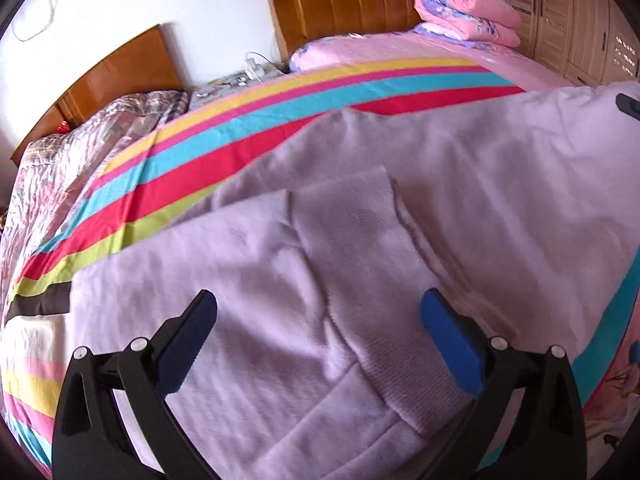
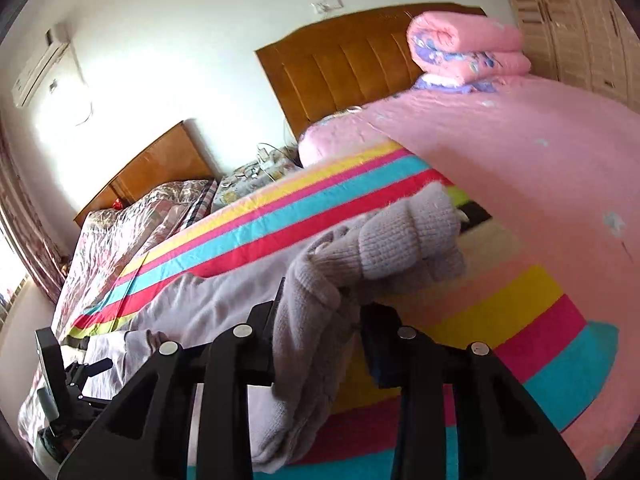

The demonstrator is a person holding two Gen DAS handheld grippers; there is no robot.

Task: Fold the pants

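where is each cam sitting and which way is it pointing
Left wrist: sits on the left gripper, angled down at the lilac pants on the striped sheet; its own open fingers show.
Right wrist: sits on the right gripper, looking along the bed; its fingers are shut on a bunched pants cuff; the left gripper shows at lower left.
Shared: pants, striped sheet, wooden headboard, folded pink quilt.

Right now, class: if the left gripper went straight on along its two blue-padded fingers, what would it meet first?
Most likely the pale lilac fleece pants spread on the striped bedsheet. The left gripper is open with nothing between its pads, pointing down at that cloth; depth is unclear.
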